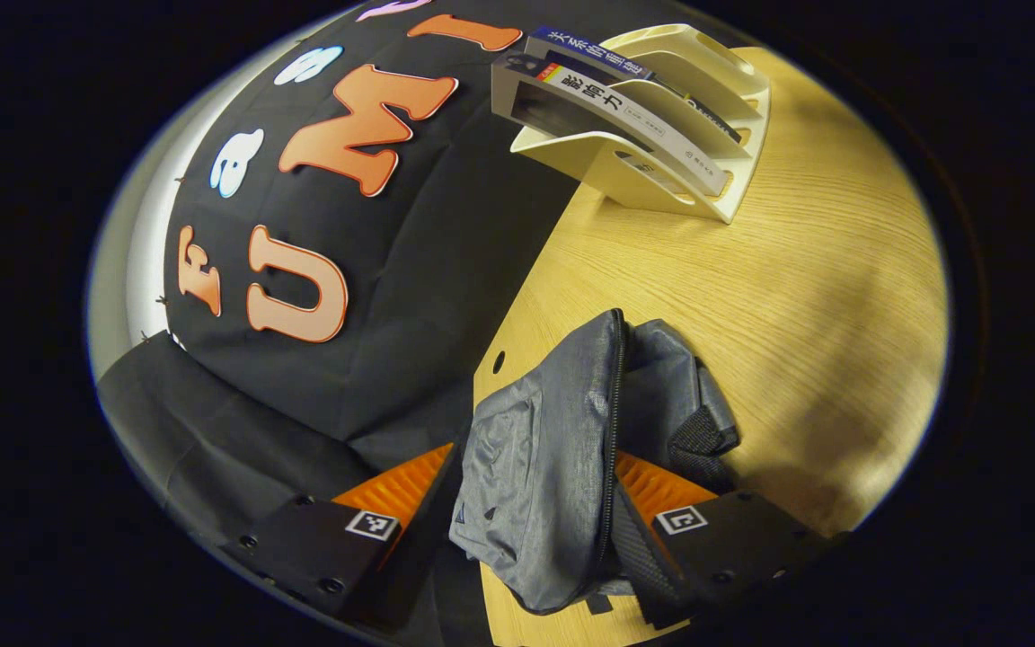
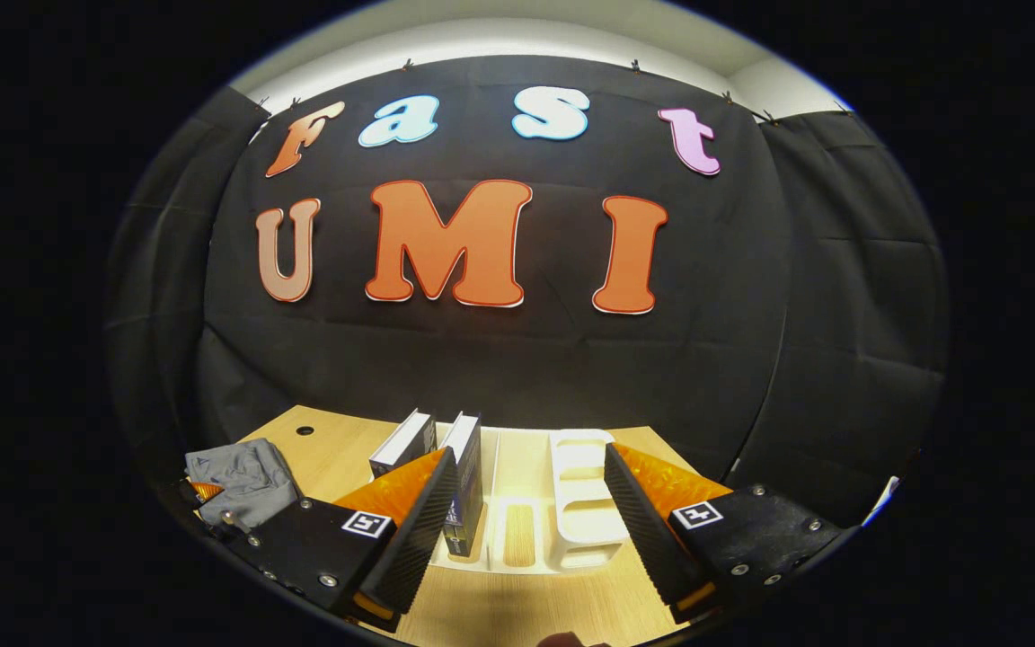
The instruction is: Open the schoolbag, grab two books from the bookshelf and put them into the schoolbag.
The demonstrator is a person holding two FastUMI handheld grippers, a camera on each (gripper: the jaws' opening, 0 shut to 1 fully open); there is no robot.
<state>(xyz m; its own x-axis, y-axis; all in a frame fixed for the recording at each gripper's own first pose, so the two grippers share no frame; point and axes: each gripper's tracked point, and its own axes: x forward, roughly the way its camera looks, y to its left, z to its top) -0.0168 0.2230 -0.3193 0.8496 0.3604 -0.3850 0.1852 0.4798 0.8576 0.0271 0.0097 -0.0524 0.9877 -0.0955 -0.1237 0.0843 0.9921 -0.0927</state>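
The grey schoolbag (image 1: pixel 526 467) lies bunched at the table's left edge, its black zipper (image 1: pixel 612 431) running shut down the middle. My left gripper (image 1: pixel 535 512) is open, one finger on each side of the bag's top. The white bookshelf (image 1: pixel 661 171) stands farther along the table with two books (image 1: pixel 625 117) leaning in its slots. In the right gripper view, my right gripper (image 2: pixel 526 512) stands open just in front of the bookshelf (image 2: pixel 580 503). Its left finger is close beside the nearer of the two upright books (image 2: pixel 466 476). The schoolbag (image 2: pixel 243 481) sits at the far left.
The wooden table (image 1: pixel 796 296) has open surface between bag and bookshelf. A small round hole (image 1: pixel 499 362) sits near its left edge. Black cloth walls close the booth behind and to the sides. The shelf's right slots (image 2: pixel 517 530) hold nothing.
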